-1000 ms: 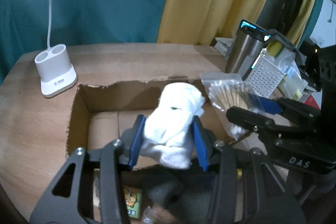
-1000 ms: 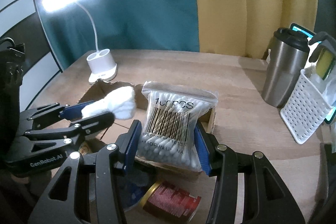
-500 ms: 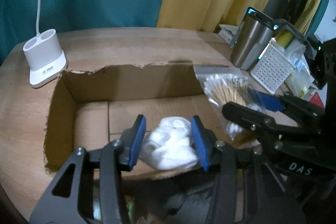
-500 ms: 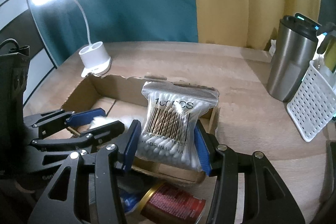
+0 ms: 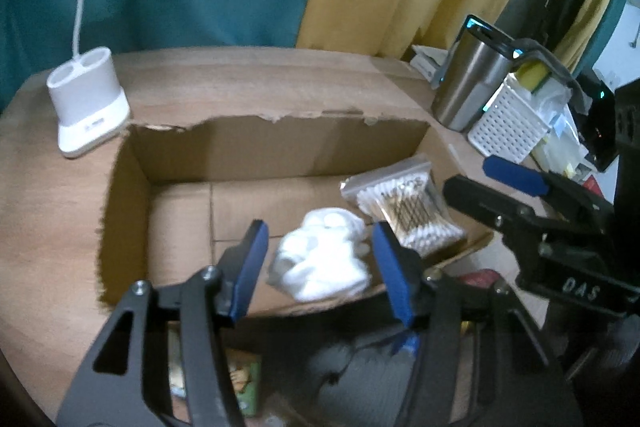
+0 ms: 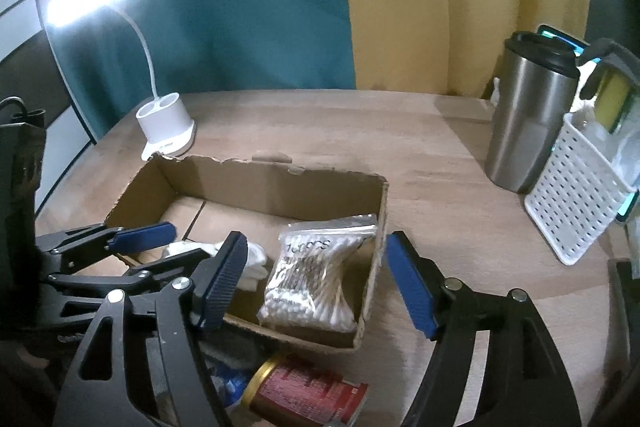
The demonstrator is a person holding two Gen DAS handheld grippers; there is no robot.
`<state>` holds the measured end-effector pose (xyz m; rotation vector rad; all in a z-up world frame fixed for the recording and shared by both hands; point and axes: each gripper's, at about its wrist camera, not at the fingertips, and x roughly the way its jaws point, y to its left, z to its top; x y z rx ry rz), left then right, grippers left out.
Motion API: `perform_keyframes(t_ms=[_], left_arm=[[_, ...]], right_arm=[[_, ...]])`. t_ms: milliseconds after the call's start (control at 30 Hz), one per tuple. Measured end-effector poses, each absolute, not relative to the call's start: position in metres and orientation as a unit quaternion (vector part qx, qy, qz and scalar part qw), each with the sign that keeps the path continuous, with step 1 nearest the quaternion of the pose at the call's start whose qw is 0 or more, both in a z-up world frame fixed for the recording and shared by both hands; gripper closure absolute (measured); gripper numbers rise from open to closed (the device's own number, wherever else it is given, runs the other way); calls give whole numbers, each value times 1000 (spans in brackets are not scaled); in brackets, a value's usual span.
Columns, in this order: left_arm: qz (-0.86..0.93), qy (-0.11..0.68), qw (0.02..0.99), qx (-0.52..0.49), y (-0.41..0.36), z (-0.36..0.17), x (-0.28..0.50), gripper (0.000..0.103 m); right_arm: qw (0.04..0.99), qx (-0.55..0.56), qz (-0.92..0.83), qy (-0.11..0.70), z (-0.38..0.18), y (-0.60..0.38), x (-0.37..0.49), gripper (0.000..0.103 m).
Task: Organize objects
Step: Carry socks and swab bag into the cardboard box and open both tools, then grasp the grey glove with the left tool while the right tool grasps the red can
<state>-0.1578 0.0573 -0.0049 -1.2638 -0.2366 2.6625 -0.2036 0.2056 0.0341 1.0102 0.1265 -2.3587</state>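
Observation:
An open cardboard box (image 5: 276,143) sits on the wooden table; it also shows in the right wrist view (image 6: 272,183). A white rolled cloth (image 5: 324,261) lies on the box floor near the front wall, and it shows in the right wrist view (image 6: 252,259). A clear bag of cotton swabs (image 5: 408,211) lies beside it at the box's right end, also seen in the right wrist view (image 6: 316,279). My left gripper (image 5: 320,267) is open, its pads either side of the cloth. My right gripper (image 6: 316,283) is open above the swab bag.
A white lamp base (image 5: 88,107) stands left of the box. A steel tumbler (image 6: 528,115) and a white perforated basket (image 6: 576,207) stand to the right. A red can (image 6: 308,391) and other items lie in front of the box.
Both grippers have opened. The cloth and the swab bag, held half a second ago, now lie on the box floor. Both grippers have drawn back a little.

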Motion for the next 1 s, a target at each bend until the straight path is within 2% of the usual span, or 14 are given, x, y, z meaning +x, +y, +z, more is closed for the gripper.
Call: perform_keyframes(t_ms=[267,400,667,733,800,900,1000], left_arm=[[899,-42,47,-432,48,-13,-164,45],[892,-44,53,-446,52,-24,-172,45],[901,-43,78,-425,62,-8,-164,45],[903,-44,79,-420,61,-4,-159,41],[906,-46,77,-414,58,0,-152,29],[909,-46,65,-408,51,4,-141,28],[912,-44,56,-404,46,7,-129,28]], right_arm=[[259,383,-886,40,30,225,-200,28],[251,388,-886,32,27,235,-200,28],[247,388,-887,24,26,245,-190,28],[248,386,-888,22,27,245,-186,28],[249,384,-889,22,28,245,-180,28],[251,380,-890,23,30,244,-171,21],[251,380,-890,25,30,242,-163,21]])
